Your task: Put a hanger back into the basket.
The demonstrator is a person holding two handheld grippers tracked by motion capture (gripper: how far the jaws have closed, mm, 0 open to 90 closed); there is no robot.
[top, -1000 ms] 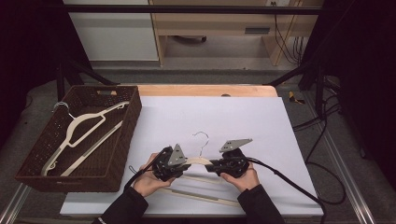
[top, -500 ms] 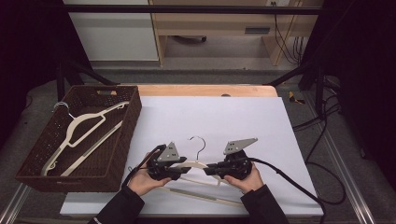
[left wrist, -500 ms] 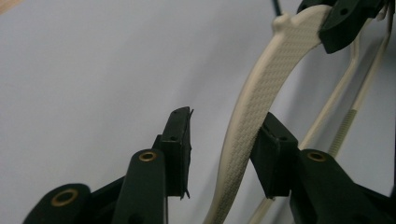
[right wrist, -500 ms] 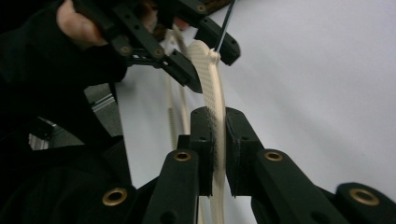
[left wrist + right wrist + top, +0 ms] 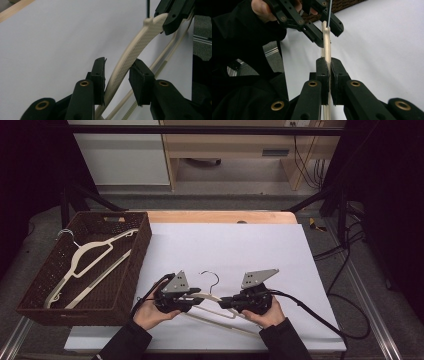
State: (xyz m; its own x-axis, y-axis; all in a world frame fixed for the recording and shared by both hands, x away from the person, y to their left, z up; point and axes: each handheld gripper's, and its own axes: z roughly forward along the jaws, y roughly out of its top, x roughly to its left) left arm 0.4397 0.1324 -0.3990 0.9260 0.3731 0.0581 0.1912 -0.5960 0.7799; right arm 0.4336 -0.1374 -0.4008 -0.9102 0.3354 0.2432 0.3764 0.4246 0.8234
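A cream hanger (image 5: 212, 301) is held over the white sheet (image 5: 250, 250) near its front edge. It is pinched by the right gripper (image 5: 329, 72); the left gripper (image 5: 117, 77), its jaws just closing, straddles one arm loosely. At far left, another hanger (image 5: 85, 265) lies in a wicker basket (image 5: 127, 285).

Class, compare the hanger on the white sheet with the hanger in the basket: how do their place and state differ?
The front hanger is gripped over the white sheet by the right gripper, with the left gripper around it; the basket hanger lies untouched in the wicker basket. Both are cream with a metal hook.
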